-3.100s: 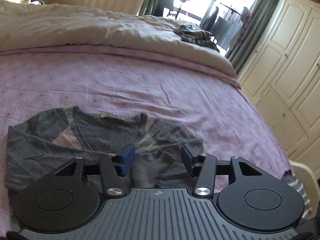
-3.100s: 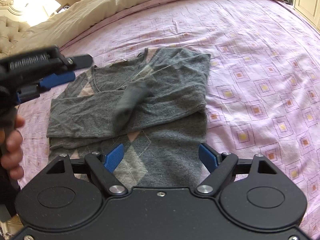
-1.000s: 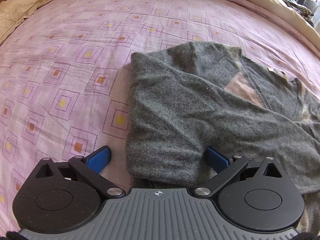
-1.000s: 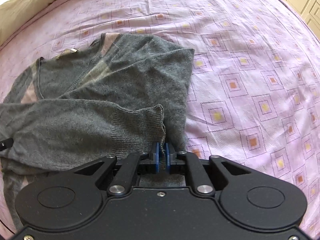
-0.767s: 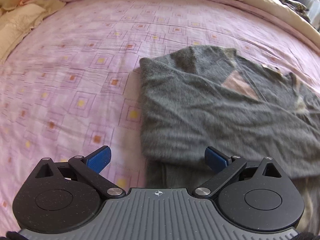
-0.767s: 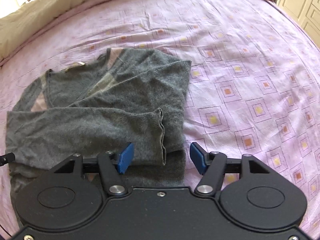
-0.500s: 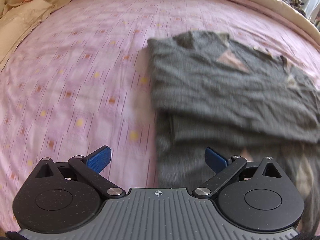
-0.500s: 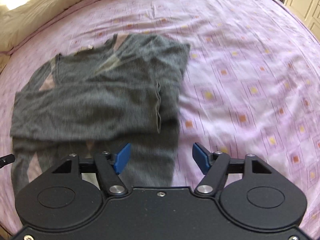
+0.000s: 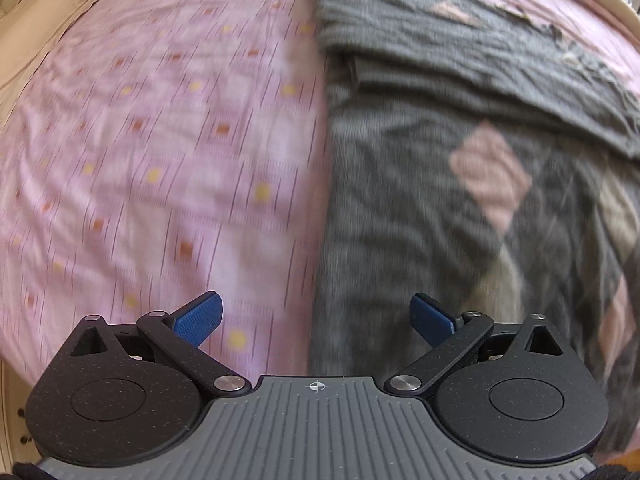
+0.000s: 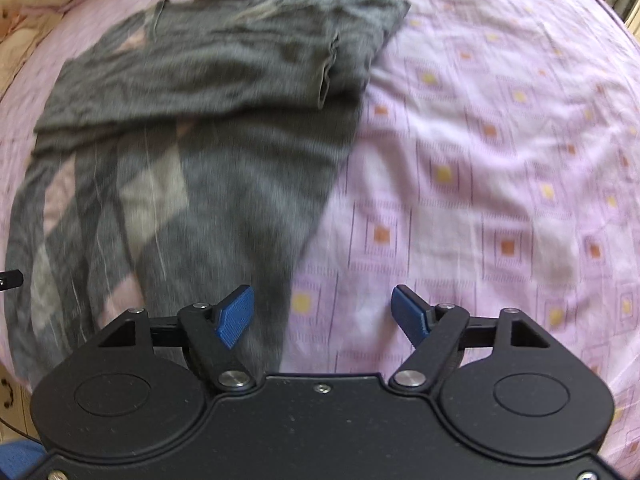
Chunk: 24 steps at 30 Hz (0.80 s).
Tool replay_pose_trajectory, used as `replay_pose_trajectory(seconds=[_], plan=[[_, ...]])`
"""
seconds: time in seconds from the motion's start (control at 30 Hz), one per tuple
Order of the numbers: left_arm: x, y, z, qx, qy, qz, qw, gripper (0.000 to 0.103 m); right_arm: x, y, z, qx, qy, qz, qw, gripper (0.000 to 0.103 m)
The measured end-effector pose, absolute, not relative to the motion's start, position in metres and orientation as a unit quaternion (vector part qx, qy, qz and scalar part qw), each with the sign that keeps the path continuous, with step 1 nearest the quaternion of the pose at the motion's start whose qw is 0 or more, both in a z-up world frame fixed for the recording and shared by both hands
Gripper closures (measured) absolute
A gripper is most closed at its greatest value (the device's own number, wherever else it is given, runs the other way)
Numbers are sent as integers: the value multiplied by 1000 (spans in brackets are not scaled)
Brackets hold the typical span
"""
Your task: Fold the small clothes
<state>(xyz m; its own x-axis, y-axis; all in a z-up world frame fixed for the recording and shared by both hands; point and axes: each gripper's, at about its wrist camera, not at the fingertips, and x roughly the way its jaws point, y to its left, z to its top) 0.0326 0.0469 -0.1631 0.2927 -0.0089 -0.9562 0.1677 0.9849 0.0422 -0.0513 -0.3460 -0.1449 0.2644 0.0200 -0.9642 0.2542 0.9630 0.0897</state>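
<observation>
Grey argyle sweater (image 9: pixel 420 184) lies flat on the pink patterned bedsheet (image 9: pixel 140 140), both sleeves folded across the chest. Pink and light grey diamonds show on the lower body panel. In the right wrist view the same sweater (image 10: pixel 208 152) fills the left half of the frame; the folded sleeve cuff (image 10: pixel 326 76) sits near the sweater's right edge, and the neckline is at the far end.

Left gripper (image 9: pixel 316 320): jaws spread wide, nothing between them. Its left fingertip is over bare sheet, its right fingertip over the sweater's lower body; the sweater's left side edge runs between the two. Contact with the fabric cannot be judged, as the view is motion-blurred.

Right gripper (image 10: pixel 324 312): jaws also spread wide, empty. Left fingertip over the sweater's lower corner, right fingertip over the bedsheet (image 10: pixel 500 160); the sweater's right side edge passes between them.

Surroundings: a beige duvet (image 9: pixel 60 4) is bunched along the far left of the bed in the left view, and a cream duvet edge (image 10: pixel 36 12) shows at upper left in the right view. Nothing lies on top of the sweater.
</observation>
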Motion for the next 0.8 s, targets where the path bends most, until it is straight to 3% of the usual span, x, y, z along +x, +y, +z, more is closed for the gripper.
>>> replay_pose_trajectory(seconds=[0.17,0.23,0.8], plan=[[12,51,-174,74,612,-51,786,2,-66,-336,-151,97,601,-75,790,11],[7,52,-176,76,610,-57,786,1,-70,-333,-156,97,605,-79,786,1],[-20,85,-185,63,588,-117,798,0,-116,-297,-160,79,588,-115,797,0]])
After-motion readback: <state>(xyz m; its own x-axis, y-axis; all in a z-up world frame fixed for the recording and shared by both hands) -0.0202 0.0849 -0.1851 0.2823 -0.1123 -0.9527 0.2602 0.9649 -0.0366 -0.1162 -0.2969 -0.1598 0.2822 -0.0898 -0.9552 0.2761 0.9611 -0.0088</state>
